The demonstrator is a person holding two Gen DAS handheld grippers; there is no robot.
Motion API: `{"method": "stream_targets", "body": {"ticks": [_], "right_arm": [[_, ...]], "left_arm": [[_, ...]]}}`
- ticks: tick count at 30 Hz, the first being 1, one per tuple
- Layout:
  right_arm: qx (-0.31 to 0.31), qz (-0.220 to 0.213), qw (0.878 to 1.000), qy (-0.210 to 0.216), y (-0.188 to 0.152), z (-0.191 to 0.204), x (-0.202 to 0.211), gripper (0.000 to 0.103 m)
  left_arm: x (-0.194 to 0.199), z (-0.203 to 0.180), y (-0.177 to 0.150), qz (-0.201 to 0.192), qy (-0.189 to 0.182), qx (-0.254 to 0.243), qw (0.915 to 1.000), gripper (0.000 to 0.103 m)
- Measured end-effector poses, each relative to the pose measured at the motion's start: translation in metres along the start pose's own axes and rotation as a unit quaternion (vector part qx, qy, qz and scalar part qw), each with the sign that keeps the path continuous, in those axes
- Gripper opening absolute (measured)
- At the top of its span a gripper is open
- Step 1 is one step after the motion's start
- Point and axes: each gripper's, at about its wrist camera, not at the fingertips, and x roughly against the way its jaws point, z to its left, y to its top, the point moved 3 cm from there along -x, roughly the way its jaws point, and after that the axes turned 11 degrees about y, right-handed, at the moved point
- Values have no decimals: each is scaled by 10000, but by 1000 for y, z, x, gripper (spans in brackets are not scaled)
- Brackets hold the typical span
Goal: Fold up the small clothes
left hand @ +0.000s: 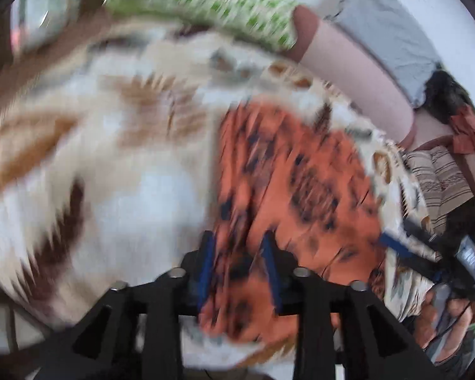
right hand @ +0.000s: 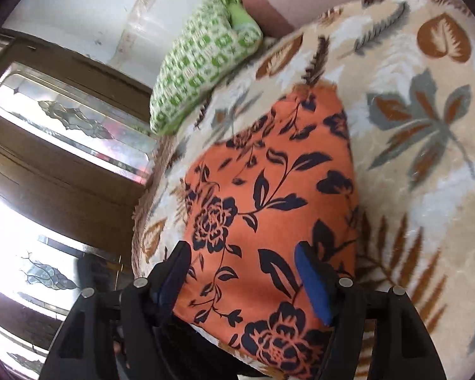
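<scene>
An orange garment with a dark navy flower print [right hand: 269, 196] lies flat on a cream leaf-patterned blanket [right hand: 421, 190]. It also shows, blurred, in the left wrist view [left hand: 294, 183]. My right gripper [right hand: 247, 253] is open, its blue-padded fingers spread wide over the garment's near end. My left gripper [left hand: 237, 237] is open over the garment's edge, with cloth showing between its fingers; the blur hides whether they touch it. The right gripper's blue tip [left hand: 395, 243] shows at the garment's far side in the left wrist view.
A green-and-white checked pillow [right hand: 202, 66] lies at the head of the blanket, also in the left wrist view [left hand: 205, 3]. A pink bolster [left hand: 357, 72] and grey cloth [left hand: 392, 28] lie beyond. Wooden doors with glass panes [right hand: 66, 120] stand to the left.
</scene>
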Motion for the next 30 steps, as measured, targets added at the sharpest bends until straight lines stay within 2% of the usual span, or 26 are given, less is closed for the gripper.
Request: {"method": "stream_targets", "body": {"ticks": [2,3,5,6,7,8,9,11,14,16,18,22,25,27,29,30], "right_arm": [[-5,39,10000,23,-1,-1,-4,71],[-16,39,10000,23,-5,-2,-1,71],[-1,52,10000,37,-7,-2,-2,71],[20,64,10000,29,-8,-2,-2,71],[31,60,10000,24,-9,-2,-3,71],[24,52,10000,34,-9,-3,-3,71],[23,62,10000,57,-9,-4,-5,71],[49,99,9999,81,-10,-6,-6,71],[102,142,9998,84,-12,-9,-9,72],[131,180,9997,94,-14,-12,-13,72],[116,180,9997,108,-14,-13,-14,72],[101,200,9997,89,-13,-14,-12,72],[31,182,9998,103,-12,-14,-7,72],[-53,149,9998,124,-13,-13,-3,72],[-43,125,9998,139,-12,-12,-2,73],[-36,127,9998,132,-12,-11,-3,73]], "left_arm": [[-2,-7,30,-209,-70,-12,9998,58],[-9,-11,44,-224,-138,-45,9996,58],[-37,-19,69,-56,-46,-105,9999,57],[-49,-20,78,34,-30,-154,9999,51],[-65,-22,85,170,-36,-196,9997,40],[-82,-22,86,441,26,-211,9988,11],[-97,-20,89,680,-33,-155,9976,11],[-101,-15,94,706,-207,-70,9973,10],[-101,2,98,713,-569,360,9952,9],[-110,10,90,794,-723,528,9928,9],[-108,10,88,706,-739,490,9936,10],[-90,-4,90,490,-422,146,9978,10],[-67,-11,83,315,-343,-147,9988,12],[-49,-15,67,289,-503,-259,9980,33],[-35,-18,49,256,-537,-359,9976,44],[-29,-20,36,247,-577,-399,9972,46]]}}
